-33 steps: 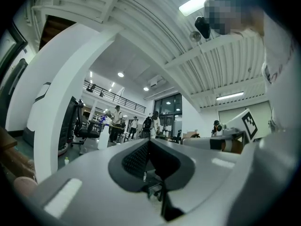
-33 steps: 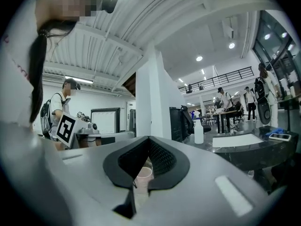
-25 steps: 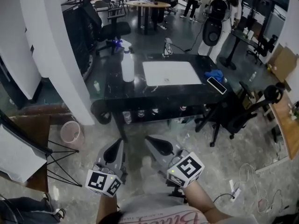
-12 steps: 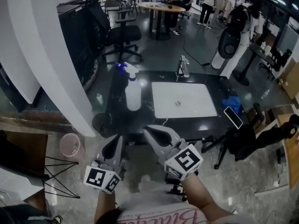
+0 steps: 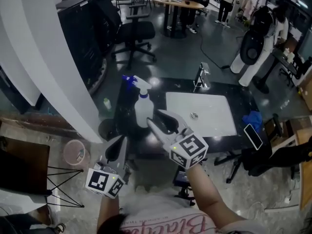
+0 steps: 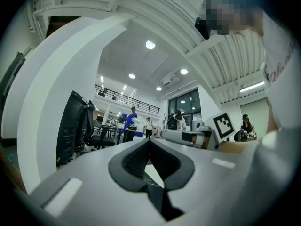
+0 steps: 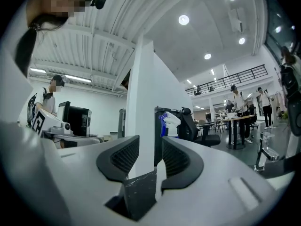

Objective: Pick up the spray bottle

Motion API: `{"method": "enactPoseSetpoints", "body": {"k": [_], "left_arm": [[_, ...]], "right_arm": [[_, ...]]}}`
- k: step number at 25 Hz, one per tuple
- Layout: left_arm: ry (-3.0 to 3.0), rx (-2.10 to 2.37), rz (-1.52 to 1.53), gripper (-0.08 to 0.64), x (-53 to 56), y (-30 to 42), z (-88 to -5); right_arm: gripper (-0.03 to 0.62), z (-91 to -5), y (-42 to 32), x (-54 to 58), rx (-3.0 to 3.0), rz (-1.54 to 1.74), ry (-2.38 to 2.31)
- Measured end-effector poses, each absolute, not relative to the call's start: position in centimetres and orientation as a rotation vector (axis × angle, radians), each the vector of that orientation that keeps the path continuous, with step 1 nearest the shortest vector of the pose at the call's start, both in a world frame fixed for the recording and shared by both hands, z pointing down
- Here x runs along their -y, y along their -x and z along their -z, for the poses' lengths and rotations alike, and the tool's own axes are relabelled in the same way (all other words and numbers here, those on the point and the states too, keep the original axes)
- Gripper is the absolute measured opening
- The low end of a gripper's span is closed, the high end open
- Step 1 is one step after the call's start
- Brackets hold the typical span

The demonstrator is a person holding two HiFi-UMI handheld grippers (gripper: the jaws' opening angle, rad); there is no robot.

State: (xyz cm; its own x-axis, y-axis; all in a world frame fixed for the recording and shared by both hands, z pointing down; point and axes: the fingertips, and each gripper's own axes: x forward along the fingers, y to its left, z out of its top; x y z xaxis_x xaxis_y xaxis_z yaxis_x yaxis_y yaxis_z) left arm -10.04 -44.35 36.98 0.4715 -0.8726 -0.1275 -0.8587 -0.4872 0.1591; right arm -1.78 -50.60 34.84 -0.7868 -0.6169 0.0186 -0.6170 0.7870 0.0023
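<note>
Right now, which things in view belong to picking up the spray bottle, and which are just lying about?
Job in hand: spray bottle, upright on the black table; right gripper, jaws opening, nothing between them.

Lying about: phone, blue cloth, faucet, white sink, pink bin.

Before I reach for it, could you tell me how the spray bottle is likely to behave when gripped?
The spray bottle stands tall and narrow on the black table, so a sideways nudge would probably tip it. Its smooth pale body looks like thin plastic, likely slippery and squashy. The trigger head may make it top-heavy.
</note>
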Motion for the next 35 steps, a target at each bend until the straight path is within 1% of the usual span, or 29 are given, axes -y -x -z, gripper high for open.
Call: {"method": "enactPoseSetpoints", "body": {"k": [3, 5, 11, 13, 22, 28, 35], "left_arm": [[-2.636, 1.566, 0.286, -0.002, 46.0, 10.9, -36.7], [-2.63, 1.574, 0.283, -0.002, 46.9, 11.6, -36.7], [-2.6, 1.586, 0.297, -0.002, 48.6, 13.3, -36.9], [-2.599, 1.584, 0.297, -0.002, 48.8, 13.7, -37.0], [-2.608, 1.559, 0.28, -0.002, 49.2, 14.3, -37.3], [-2.625, 1.546, 0.288, -0.002, 49.4, 14.5, -36.9], [-2.649, 1.519, 0.315, -0.002, 49.5, 14.2, -36.2]], "right_arm": [[0.185, -36.1, 2.9, 54.1, 2.914, -0.038, -1.03], [0.212, -37.2, 3.6, 56.2, 2.876, -0.048, -1.047], [0.224, -39.7, 5.3, 60.7, 2.781, -0.066, -1.072], [0.24, -40.2, 5.7, 61.4, 2.772, -0.069, -1.073], [0.244, -40.4, 7.1, 62.4, 2.757, -0.047, -1.031], [0.235, -40.2, 6.2, 61.8, 2.767, -0.034, -1.057], [0.233, -36.0, 4.8, 60.1, 2.84, 0.005, -1.086]]}}
